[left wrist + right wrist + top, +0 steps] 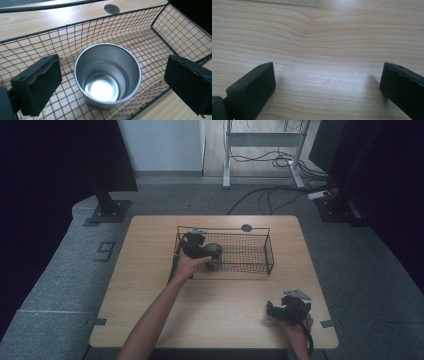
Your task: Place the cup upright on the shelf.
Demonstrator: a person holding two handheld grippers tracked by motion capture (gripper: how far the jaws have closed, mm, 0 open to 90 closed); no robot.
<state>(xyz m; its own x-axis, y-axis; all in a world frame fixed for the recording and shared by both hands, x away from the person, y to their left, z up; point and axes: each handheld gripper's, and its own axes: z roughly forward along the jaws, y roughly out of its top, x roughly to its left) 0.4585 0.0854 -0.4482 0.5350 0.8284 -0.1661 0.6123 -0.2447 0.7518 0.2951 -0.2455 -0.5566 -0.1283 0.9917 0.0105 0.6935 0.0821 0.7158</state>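
Observation:
A plain metal cup (107, 75) stands upright and empty on the floor of a black wire basket (75, 37), near its left end. In the high view the cup (213, 251) is a dark round shape inside the basket (270, 251). My left gripper (112, 85) hovers over the cup with its jaws wide apart, the black pads (37, 85) clear of the rim on both sides. A hand holds that left gripper (201, 249) at the basket's left end. My right gripper (280, 310) rests open near the table's front right, its jaws (327, 90) over bare wood.
The light wooden table (215, 310) has a round cable hole (246, 227) just behind the basket. On the floor beyond stand a white desk frame (262, 140) with cables and two black stands with base plates (107, 210).

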